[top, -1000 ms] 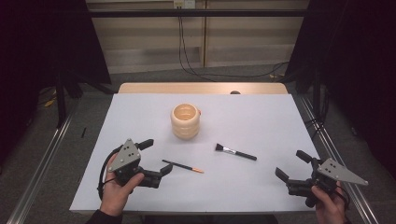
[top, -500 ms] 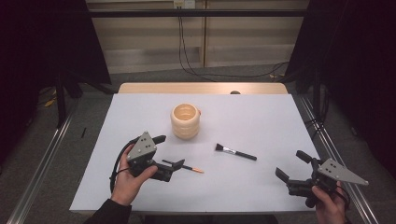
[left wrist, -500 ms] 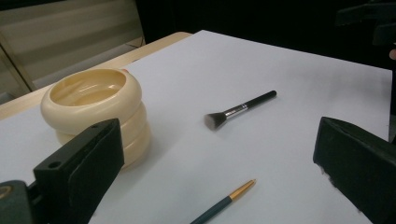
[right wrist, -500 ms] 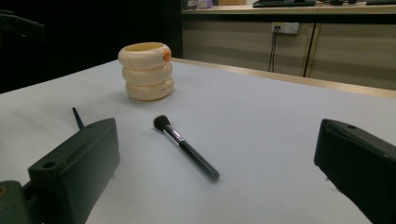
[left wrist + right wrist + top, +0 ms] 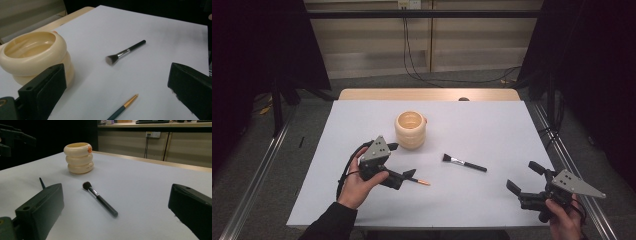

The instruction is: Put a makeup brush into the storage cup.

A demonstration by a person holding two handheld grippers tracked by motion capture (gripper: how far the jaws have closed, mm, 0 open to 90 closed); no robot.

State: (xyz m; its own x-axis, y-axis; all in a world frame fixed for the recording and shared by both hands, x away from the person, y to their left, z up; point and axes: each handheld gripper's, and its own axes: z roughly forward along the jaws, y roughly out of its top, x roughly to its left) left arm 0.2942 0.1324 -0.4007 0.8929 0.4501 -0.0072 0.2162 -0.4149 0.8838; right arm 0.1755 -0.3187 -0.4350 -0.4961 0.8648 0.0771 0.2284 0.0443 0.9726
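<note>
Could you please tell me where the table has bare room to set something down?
The white table cover lies bare right of the cream holder, beyond the makeup brush. It is crowded near the left gripper, over the thin brush.

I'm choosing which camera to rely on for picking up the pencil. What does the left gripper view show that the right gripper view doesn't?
The left gripper view adds a look down into the cream holder, which appears empty, and the thin pencil with its gold end lying close ahead. The right gripper view adds the holder's three stacked rings seen side-on, an orange sticker on its rim, and a wall socket behind. Both show the holder, the black makeup brush and the white table.
</note>
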